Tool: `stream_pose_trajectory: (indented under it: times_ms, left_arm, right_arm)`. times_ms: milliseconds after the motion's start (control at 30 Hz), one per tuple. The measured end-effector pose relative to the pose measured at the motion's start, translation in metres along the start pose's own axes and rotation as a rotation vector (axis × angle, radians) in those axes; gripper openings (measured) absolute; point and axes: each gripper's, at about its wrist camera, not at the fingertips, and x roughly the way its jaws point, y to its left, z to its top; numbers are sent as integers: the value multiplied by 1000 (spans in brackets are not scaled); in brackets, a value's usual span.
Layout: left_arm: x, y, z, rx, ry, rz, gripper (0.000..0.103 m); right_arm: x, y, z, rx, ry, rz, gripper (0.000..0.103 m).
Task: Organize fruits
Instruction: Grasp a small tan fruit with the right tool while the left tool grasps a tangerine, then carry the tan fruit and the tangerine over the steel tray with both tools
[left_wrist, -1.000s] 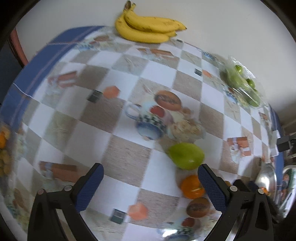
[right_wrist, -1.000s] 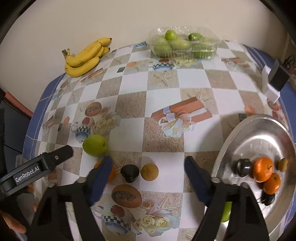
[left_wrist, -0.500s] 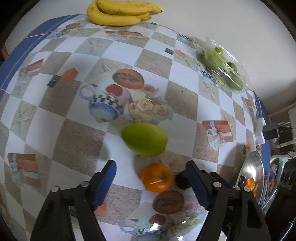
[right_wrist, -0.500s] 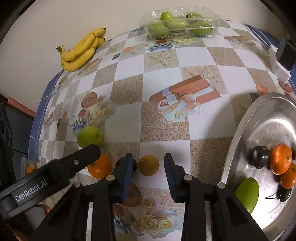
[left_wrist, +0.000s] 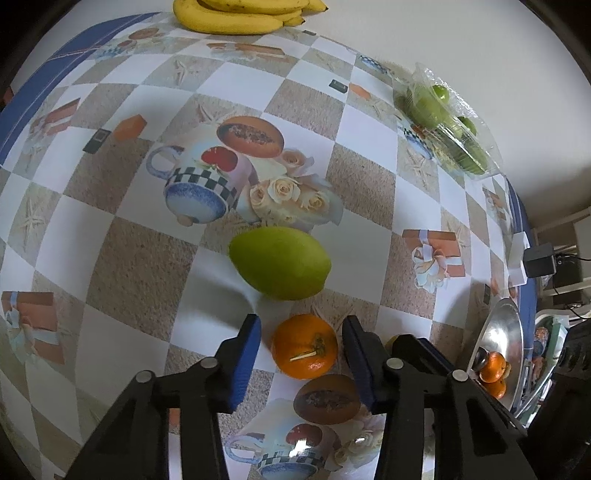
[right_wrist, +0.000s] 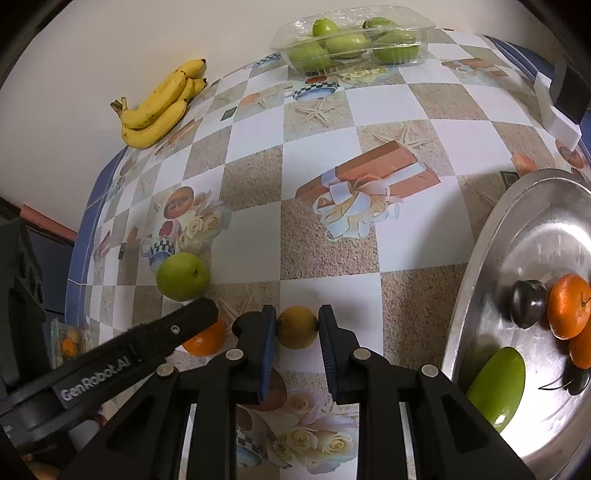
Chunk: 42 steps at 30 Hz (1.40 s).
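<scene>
Bright, even light — soft shadows, heavy fisheye curvature, dark corners

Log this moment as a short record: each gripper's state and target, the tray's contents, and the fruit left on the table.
left gripper: closing around an orange, small gaps either side
right gripper: shut on a small yellow fruit
metal tray: dark plum, oranges, green mango
loose on the tablecloth: green mango
by the wall: bananas, clear box of green fruit

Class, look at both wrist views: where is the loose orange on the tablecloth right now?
In the left wrist view, the orange sits between the closing jaws of the left gripper, just below the large green fruit and left of the metal tray.
</scene>
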Motion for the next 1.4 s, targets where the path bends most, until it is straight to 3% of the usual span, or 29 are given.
stream_pose_trajectory:
  times_ms: [67,367,700,1400]
  left_arm:
    - [1,0,-1,-2,4,-7,39]
    - [-17,-5,0,7,-39,-19,39]
    - [-56,-17,2,30,-128,-41,39]
    - [-87,-55,-23,110,-196,-47,39]
  right_arm:
    - [-2,-1,0,7,-4,5,25]
    - [-19,-4,3,29,-32,37,24]
    - [-63,5,5,-1,-135,41,24]
    - [-90,-6,-13,-19,-136,-68,24]
